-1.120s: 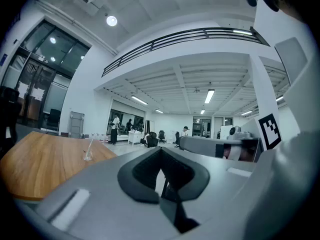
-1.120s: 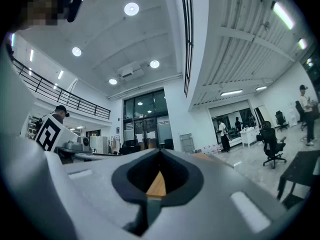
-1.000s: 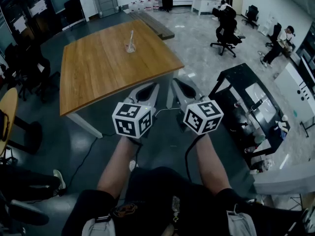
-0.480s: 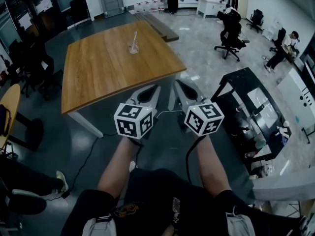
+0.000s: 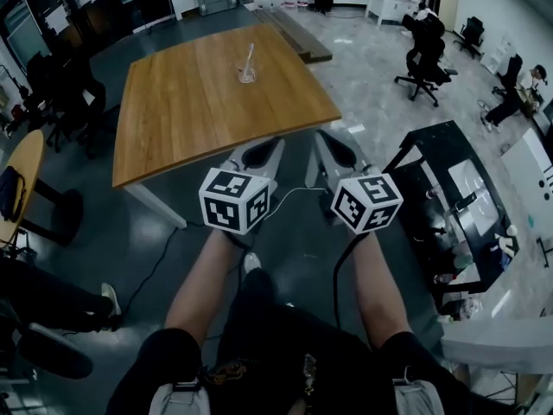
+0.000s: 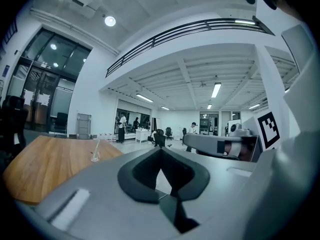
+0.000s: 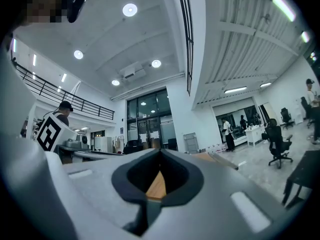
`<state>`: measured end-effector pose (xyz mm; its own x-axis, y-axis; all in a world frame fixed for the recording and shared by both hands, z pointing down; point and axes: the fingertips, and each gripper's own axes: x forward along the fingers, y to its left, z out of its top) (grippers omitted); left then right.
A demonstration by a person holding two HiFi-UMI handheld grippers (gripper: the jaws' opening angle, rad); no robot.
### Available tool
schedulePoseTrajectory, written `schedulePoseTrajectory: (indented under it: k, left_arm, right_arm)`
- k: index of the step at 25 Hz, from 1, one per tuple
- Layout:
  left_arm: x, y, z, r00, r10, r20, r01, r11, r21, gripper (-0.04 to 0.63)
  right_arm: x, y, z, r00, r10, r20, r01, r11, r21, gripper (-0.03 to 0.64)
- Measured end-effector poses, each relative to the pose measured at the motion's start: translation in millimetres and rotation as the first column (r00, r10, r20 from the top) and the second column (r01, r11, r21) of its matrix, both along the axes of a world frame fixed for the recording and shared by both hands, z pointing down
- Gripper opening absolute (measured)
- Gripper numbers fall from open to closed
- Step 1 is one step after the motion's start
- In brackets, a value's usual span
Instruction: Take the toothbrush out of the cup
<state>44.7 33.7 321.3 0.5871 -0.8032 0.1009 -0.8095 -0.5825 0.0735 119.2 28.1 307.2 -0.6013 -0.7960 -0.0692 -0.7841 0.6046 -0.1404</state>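
Observation:
A clear cup (image 5: 248, 75) with a pale toothbrush (image 5: 250, 57) standing in it sits near the far side of the wooden table (image 5: 186, 111). In the left gripper view the cup (image 6: 95, 156) shows small and far off, with the toothbrush (image 6: 96, 145) leaning out of it. My left gripper (image 5: 270, 152) and right gripper (image 5: 324, 143) are side by side just short of the table's near edge, far from the cup. Both have their jaws shut together with nothing between them.
Dark office chairs (image 5: 67, 102) stand left of the table. A black rack (image 5: 449, 188) with items is at the right. A round wooden table (image 5: 15, 184) is at the far left. People and chairs (image 5: 425, 54) are in the background.
Both grippers have come nearer to the table's near edge. The table and cup now sit lower and larger in the head view.

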Motion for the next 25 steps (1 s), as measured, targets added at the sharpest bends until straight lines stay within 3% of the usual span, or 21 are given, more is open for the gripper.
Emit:
schedulePoseTrajectory:
  k: [7, 25]
  left_arm:
    - [-20.4, -51.5, 15.7, 1.0, -0.018, -0.023, 0.017, 0.999, -0.033, 0.008]
    - [-114.5, -259.4, 54.9, 0.996, -0.029, -0.083, 0.02, 0.994, -0.105, 0.008]
  right_arm:
    - [-19.9, -48.8, 8.5, 1.0, -0.015, -0.017, 0.015, 1.0, -0.021, 0.002]
    - [-112.8, -259.5, 48.4, 0.997, 0.003, -0.075, -0.012, 0.993, -0.114, 0.002]
